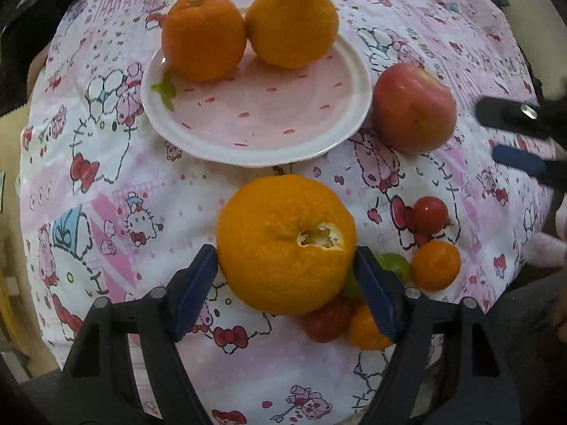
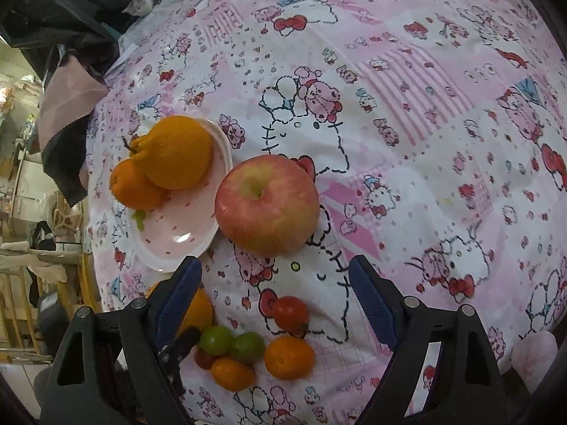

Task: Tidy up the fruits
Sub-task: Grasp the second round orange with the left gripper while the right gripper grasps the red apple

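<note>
Large orange (image 1: pixel 285 244), low centre of frame — plump, torn peel, likely soft — sits between the left gripper (image 1: pixel 286 269)'s half-open pads, best squeezed gently at its widest sides; right gripper (image 2: pixel 275 279) gapes empty.

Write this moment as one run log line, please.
left tool: around torn-peel orange, contact unclear | right tool: open, near apple | plate: two oranges

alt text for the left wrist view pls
The left gripper straddles a big orange with a torn patch of peel, on a pink cartoon tablecloth. Behind it a pink plate holds two more oranges; an apple sits right of the plate, and small fruits cluster by the right finger.
</note>
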Action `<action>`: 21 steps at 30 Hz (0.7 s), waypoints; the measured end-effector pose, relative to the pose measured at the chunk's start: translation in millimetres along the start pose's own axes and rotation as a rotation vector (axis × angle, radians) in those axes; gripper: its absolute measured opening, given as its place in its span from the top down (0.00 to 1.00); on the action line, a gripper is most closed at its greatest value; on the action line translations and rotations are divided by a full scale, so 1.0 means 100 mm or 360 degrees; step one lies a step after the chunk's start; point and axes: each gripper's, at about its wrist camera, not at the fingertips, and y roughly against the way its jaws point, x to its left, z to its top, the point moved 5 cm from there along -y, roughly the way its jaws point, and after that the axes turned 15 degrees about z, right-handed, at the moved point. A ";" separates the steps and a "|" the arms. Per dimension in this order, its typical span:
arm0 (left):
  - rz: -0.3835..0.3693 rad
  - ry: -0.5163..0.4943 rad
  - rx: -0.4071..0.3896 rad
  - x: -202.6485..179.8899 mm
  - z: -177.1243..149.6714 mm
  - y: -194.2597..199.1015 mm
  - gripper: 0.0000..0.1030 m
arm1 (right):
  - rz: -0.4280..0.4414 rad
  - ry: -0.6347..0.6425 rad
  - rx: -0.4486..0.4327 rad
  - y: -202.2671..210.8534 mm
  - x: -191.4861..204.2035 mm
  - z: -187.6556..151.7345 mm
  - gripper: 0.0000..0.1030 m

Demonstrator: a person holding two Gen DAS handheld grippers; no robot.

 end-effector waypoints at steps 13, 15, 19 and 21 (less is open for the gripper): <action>-0.0073 0.0101 -0.0135 0.26 0.04 0.35 0.35 | -0.0240 0.0143 0.0155 -0.64 -0.01 0.19 0.15; -0.0084 0.0120 -0.0148 0.27 0.08 0.38 0.35 | -0.0257 0.0161 0.0159 -0.69 -0.01 0.21 0.15; -0.0093 0.0156 -0.0161 0.33 0.13 0.42 0.36 | -0.0269 0.0193 0.0162 -0.76 -0.01 0.25 0.17; -0.0096 0.0174 -0.0179 0.35 0.19 0.43 0.36 | -0.0264 0.0221 0.0160 -0.74 0.01 0.26 0.17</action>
